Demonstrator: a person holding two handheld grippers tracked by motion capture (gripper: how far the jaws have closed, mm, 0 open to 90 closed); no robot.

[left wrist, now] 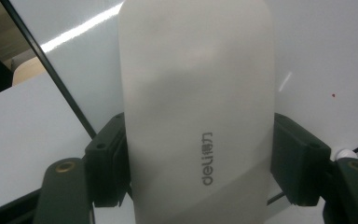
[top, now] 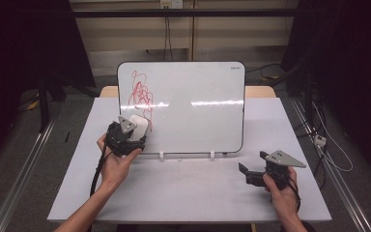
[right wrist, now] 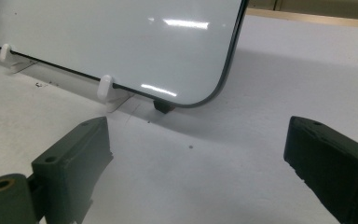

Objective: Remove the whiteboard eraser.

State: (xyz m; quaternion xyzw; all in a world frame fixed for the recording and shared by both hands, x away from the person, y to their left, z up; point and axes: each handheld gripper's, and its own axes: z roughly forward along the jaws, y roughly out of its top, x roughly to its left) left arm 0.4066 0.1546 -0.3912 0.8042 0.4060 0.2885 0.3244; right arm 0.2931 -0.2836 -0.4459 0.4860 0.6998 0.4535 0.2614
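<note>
- dark surroundings are seen behind a white table (top: 183, 193), on which a whiteboard (top: 193, 106) is propped upright.
- red scribbles (top: 141, 96) are seen at the board's left part.
- a white eraser (left wrist: 198, 107) is clamped between the left gripper's (top: 136, 129) jaws, against the board below the scribbles.
- the right gripper (top: 251, 169) is held low over the table with its jaws spread wide apart, nothing between them.

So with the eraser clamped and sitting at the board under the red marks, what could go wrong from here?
1. The whiteboard leans on small white clips; a hard push from the eraser might tip it or slide it back.
2. The left gripper clamps the eraser's smooth sides, so it could twist while wiping the red scribble.
</note>
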